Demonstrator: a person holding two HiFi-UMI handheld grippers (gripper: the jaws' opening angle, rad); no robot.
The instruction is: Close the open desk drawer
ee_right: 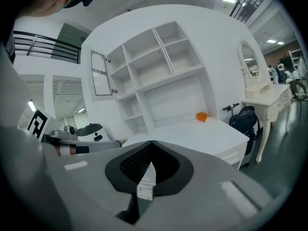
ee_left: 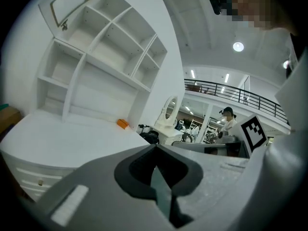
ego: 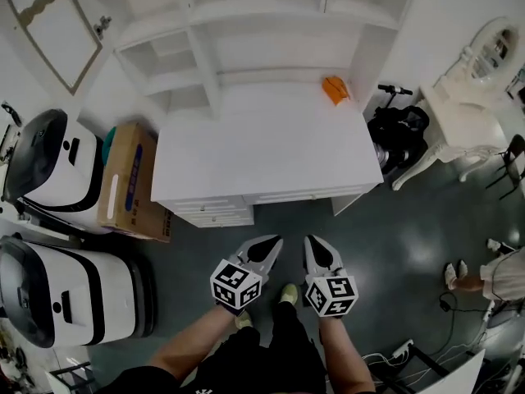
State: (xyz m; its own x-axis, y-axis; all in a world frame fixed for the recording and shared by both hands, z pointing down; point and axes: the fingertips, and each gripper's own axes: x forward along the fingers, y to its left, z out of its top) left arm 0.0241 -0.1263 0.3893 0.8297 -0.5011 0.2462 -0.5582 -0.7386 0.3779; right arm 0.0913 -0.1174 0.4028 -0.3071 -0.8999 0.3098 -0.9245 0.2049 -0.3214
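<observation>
Plainly held the left tongs (ego: 276,240) (ee_left: 155,146) and right tongs (ego: 311,241) (ee_right: 150,143) side by side above the floor (ego: 410,236), short of the surface (ego: 262,150) and touching nothing. Had both pairs pressed together at the tips, pinching nothing. Saw the drawers (ego: 215,212) sitting flush along the surface's front edge. Noted an orange thing (ego: 335,89) at the back right, below the shelves (ego: 246,48).

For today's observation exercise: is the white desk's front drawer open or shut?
Shut: the white desk's drawer fronts lie flush under the white desktop; none juts out.
</observation>
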